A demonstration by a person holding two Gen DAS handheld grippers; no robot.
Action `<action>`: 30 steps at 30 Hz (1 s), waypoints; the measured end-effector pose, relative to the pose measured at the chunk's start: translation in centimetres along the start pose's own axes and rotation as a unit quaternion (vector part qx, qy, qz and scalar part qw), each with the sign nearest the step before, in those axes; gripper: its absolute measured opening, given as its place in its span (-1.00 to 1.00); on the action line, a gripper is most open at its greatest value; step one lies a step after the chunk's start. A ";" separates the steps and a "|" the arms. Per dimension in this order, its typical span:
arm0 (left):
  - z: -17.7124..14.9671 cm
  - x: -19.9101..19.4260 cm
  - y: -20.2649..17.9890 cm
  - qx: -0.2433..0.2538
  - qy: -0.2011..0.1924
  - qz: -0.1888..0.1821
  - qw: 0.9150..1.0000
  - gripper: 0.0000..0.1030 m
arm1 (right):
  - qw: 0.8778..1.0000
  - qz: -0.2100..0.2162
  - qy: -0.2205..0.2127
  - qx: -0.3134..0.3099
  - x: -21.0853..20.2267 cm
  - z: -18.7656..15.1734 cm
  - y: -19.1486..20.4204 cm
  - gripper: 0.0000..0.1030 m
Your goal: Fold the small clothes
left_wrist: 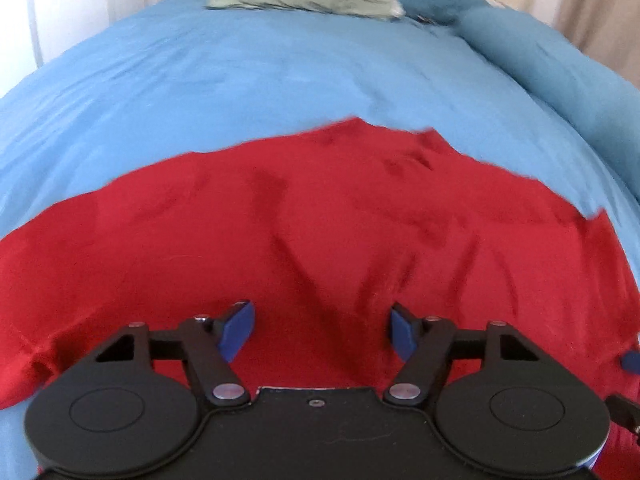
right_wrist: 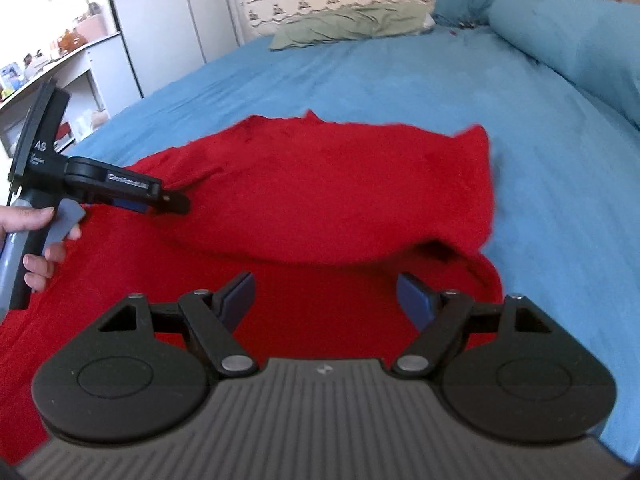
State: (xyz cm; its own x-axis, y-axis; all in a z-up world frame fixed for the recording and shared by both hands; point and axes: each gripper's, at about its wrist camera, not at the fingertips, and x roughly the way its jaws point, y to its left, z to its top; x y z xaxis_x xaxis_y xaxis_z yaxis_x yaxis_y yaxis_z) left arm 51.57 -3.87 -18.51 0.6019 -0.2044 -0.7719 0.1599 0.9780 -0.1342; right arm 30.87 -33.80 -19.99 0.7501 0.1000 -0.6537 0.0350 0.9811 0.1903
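- Left wrist view: your left gripper [left_wrist: 322, 330] sits at lower centre, fingers wide apart and holding nothing, over the red garment [left_wrist: 304, 232] that fills the middle of the frame on the blue bedsheet [left_wrist: 240, 80].
- Right wrist view: your right gripper [right_wrist: 326, 300] at lower centre has its fingers spread, gripping nothing. The red garment [right_wrist: 320, 184] lies mid-frame, its far half folded over the near half. At left, your left hand [right_wrist: 30, 236] holds the other gripper.

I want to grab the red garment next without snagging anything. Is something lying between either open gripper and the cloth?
Nothing visible does. The left gripper and right gripper both hang open directly over the red garment, with only bare cloth between their fingers. The green cloth lies far up the bed.
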 end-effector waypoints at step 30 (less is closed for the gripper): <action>0.0 -6.3 6.9 -0.064 -0.164 0.028 0.984 -0.87 | 0.998 -0.036 -0.048 0.026 1.3 1.8 -1.7 1.00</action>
State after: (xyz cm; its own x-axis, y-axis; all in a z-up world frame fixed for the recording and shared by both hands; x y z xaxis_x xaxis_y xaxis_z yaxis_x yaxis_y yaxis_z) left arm 48.90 4.11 -14.60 0.8300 -0.1329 -0.5417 0.0320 0.9809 -0.1917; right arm 32.97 -35.63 -19.90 0.8037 0.0118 -0.5949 0.1226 0.9750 0.1851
